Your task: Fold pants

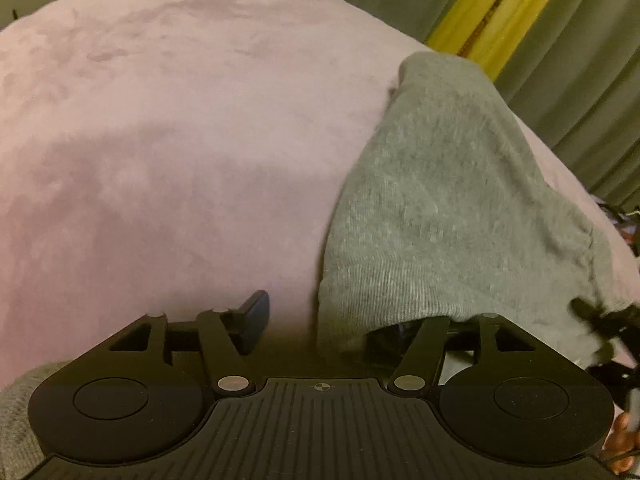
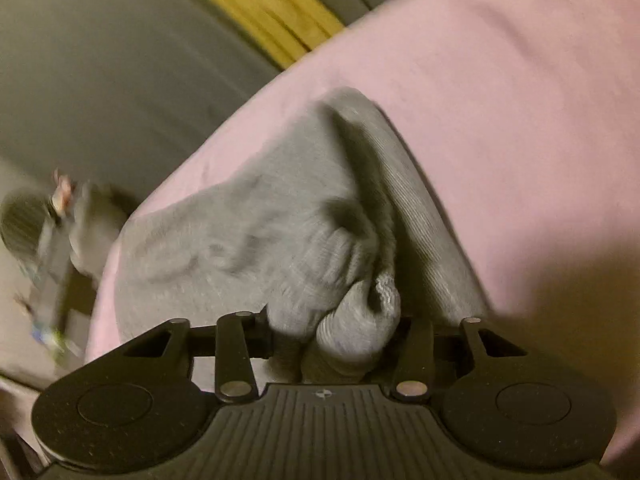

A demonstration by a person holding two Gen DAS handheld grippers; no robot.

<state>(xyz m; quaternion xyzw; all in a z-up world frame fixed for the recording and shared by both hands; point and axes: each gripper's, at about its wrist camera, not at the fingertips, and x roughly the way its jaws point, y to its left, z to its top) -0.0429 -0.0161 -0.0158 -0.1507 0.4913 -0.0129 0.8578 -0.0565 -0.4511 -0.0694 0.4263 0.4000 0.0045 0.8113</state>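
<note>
Your left gripper [image 1: 316, 320] stands released, grey pants [image 1: 440, 200] draped over its right finger on the pink blanket [image 1: 160, 140]. Your right gripper [image 2: 336, 332] is grasping bunched pants.

I take this for a bedroom at home. I'm working over a soft pink plush blanket [image 1: 168, 128] spread like bedding, with pleated grey-green curtains [image 1: 580, 80] hanging close behind it and a yellow strip [image 1: 492, 12] showing between them. The light is dim, warm and domestic.
</note>
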